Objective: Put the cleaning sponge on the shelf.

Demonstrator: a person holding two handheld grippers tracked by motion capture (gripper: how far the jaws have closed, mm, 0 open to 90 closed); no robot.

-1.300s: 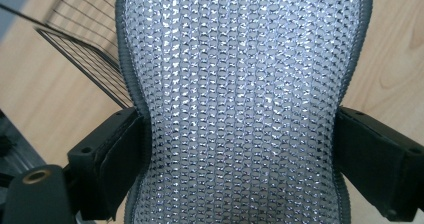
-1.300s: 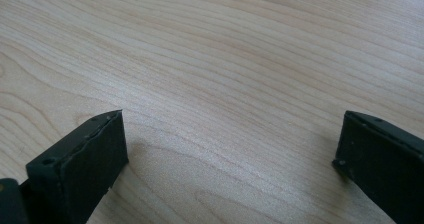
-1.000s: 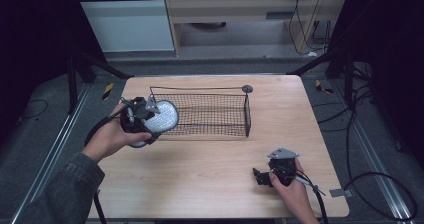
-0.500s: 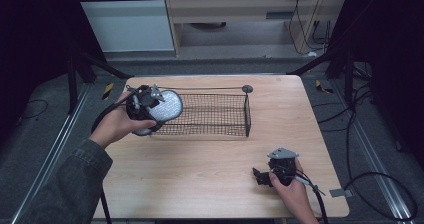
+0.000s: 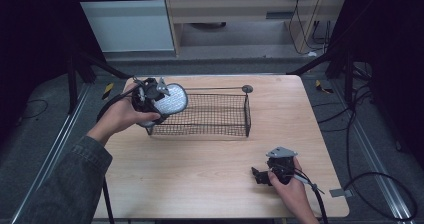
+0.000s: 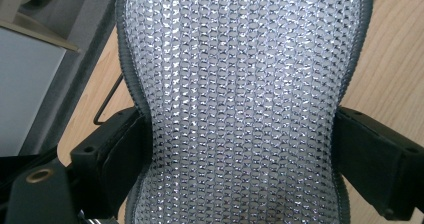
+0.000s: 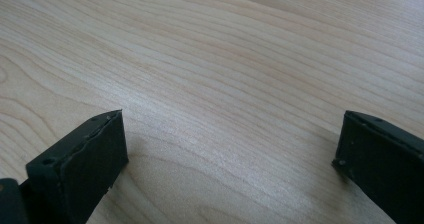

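Right, the silver mesh pad (image 6: 240,104) sits clamped at its narrow waist between the left gripper (image 5: 150,101) jaws, long axis running straight ahead, poised over the wire basket (image 5: 220,115) left end. Right gripper (image 5: 262,176) rests wide open, empty, well apart. The pad's underside is hidden.

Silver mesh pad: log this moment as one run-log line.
left hand-held gripper: shut on silver mesh pad | pad: over left end of wire basket | right hand-held gripper: open, low over table
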